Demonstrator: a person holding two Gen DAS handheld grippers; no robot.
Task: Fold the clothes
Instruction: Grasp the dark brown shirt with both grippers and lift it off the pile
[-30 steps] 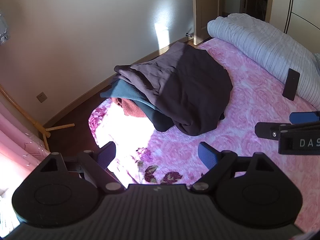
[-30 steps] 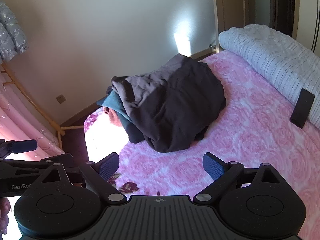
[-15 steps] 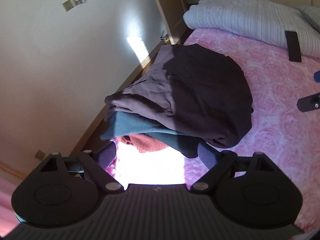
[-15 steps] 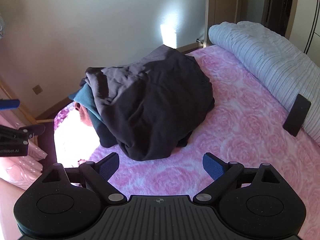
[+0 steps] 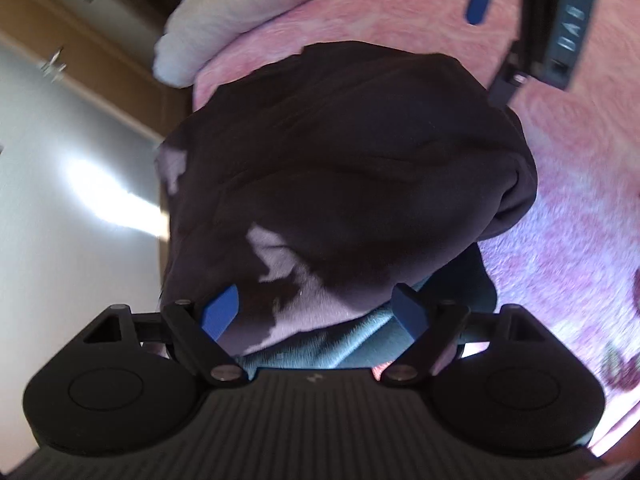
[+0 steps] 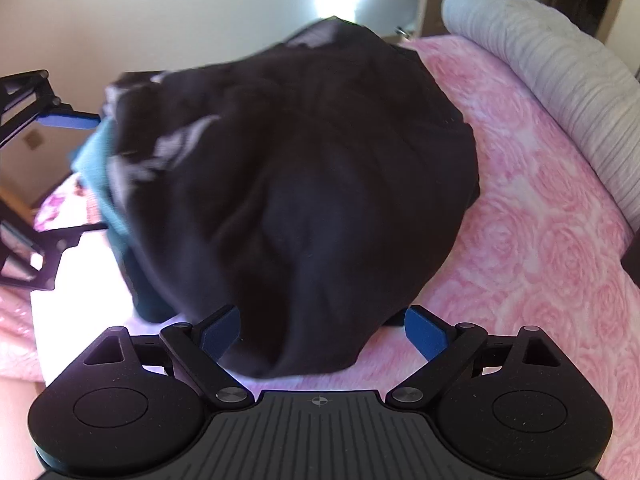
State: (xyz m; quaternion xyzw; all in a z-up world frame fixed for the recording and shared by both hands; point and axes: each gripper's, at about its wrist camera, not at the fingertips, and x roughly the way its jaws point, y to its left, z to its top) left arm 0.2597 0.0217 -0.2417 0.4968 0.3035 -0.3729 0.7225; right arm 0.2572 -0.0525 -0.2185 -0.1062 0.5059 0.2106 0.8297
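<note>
A heap of clothes lies on the pink bed. On top is a dark purple-brown garment [image 5: 340,168] [image 6: 300,180], with a teal garment [image 5: 352,344] [image 6: 96,160] under it. My left gripper [image 5: 316,312] is low over the heap's sunlit edge. Its jaws are closing, with the dark garment's edge and the teal cloth between them and neither pad pressing. My right gripper [image 6: 324,334] is open and straddles the dark garment's near hem. The left gripper's blue pad [image 6: 68,120] shows at the heap's far left side.
A pink rose-patterned bedspread [image 6: 540,240] [image 5: 580,208] covers the bed. A rolled white striped quilt [image 6: 560,72] [image 5: 224,20] lies along its far side. A dark flat object [image 6: 632,256] sits at the right edge. A pale wall and wooden door frame stand behind.
Both grippers have dropped close onto the heap, which now fills both views. The left gripper has rolled strongly and its jaws have narrowed. The right gripper's jaws keep the same width.
</note>
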